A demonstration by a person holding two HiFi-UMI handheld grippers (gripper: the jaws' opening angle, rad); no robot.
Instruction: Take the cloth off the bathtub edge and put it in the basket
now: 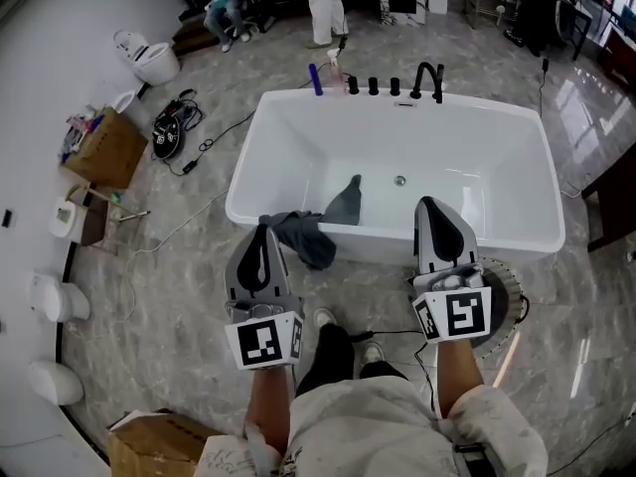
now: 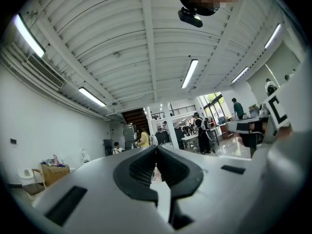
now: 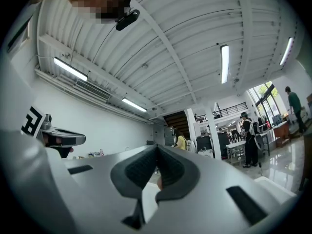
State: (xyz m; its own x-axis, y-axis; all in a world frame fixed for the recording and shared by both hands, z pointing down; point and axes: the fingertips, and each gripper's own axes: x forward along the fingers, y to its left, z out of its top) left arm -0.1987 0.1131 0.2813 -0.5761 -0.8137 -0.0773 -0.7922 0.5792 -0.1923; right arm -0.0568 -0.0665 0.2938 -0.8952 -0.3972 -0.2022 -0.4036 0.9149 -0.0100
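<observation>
My left gripper [image 1: 263,231] and right gripper [image 1: 430,204] are both clenched, empty and pointing about level. Just beside the left one, the cloth [image 1: 303,237] hangs over the near edge of the bathtub [image 1: 397,147]. I'm at the reach, I judge. Next, I open the left jaws around the cloth.

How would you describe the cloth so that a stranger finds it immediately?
Find the large white bathtub in the room's middle. On its near rim, by the left corner, hangs the cloth. It alone is dark grey and crumpled; the black taps stand on the far rim.
</observation>
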